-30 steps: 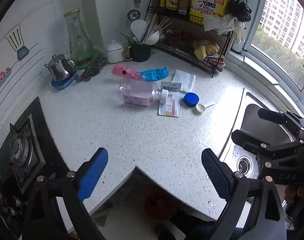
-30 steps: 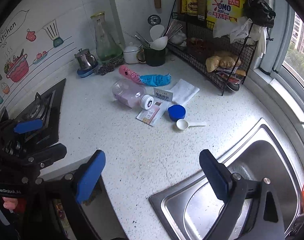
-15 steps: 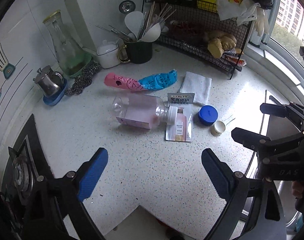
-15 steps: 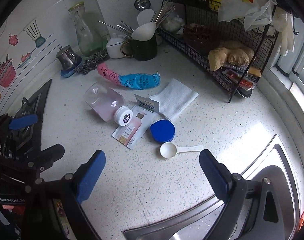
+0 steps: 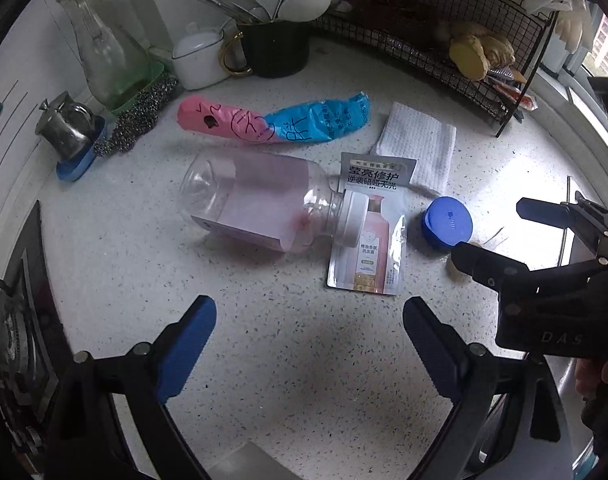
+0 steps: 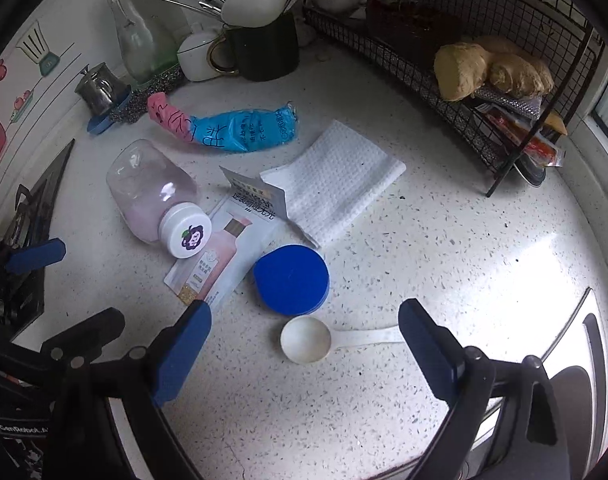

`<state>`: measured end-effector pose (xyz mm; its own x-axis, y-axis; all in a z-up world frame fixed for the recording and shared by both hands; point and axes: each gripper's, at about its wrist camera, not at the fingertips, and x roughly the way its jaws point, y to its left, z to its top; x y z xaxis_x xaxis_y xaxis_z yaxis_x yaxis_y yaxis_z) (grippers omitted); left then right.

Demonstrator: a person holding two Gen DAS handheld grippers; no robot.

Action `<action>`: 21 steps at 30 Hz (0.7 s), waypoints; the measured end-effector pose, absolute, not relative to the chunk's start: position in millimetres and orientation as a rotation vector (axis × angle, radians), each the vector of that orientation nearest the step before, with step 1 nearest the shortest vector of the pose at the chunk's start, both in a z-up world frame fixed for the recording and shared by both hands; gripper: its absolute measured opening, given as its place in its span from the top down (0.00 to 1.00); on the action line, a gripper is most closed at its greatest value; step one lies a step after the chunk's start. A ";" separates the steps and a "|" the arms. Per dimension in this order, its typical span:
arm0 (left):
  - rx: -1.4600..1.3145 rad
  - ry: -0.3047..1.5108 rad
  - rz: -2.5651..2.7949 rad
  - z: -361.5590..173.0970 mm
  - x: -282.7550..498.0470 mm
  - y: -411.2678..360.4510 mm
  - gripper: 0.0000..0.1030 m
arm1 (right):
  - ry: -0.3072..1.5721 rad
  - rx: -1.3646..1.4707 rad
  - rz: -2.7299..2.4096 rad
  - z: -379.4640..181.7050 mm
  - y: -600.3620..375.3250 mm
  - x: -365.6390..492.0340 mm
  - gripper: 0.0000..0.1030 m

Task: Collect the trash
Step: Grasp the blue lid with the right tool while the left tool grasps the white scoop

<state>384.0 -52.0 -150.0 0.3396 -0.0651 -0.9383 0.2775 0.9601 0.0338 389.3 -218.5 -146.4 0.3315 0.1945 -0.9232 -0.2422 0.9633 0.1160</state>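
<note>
Speckled stone counter [image 6: 444,240] carried the trash around one landmark, the tipped bottle [image 5: 259,204]: a pink-and-blue bag [image 5: 275,122] lay just behind it, a tissue [image 6: 336,196] beyond its cap end, a sachet [image 5: 370,232] under the cap, then a blue lid [image 6: 291,280] and a white scoop [image 6: 308,338] further out on that side. Both claws hung spread and empty, the left gripper [image 5: 308,332] facing the bottle and sachet, the right gripper [image 6: 304,340] straddling the scoop. This looked like the approach step, with nothing picked yet; the next move likely called for lowering the right jaws around the scoop's bowl and closing.

One bottle [image 6: 151,196], one sachet [image 6: 219,256], one blue lid [image 6: 291,280], one scoop [image 6: 308,339].
</note>
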 end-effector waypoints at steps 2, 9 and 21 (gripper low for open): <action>0.184 1.220 -0.236 -155.3 386.5 -51.5 0.09 | 1.204 -0.051 0.285 -150.2 -217.8 394.2 0.08; 0.138 1.258 -0.239 -166.5 393.4 -51.3 0.09 | 1.224 -0.059 0.298 -164.6 -216.3 407.7 0.14; 0.129 1.272 -0.226 -168.4 393.9 -51.9 0.09 | 1.196 -0.165 0.351 -177.2 -196.0 413.7 0.57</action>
<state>393.9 -51.9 -168.4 0.2765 -0.0967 -0.9561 0.2389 0.9706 -0.0291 413.7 -196.0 -177.2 0.3201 0.1788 -0.9303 -0.3517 0.9343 0.0585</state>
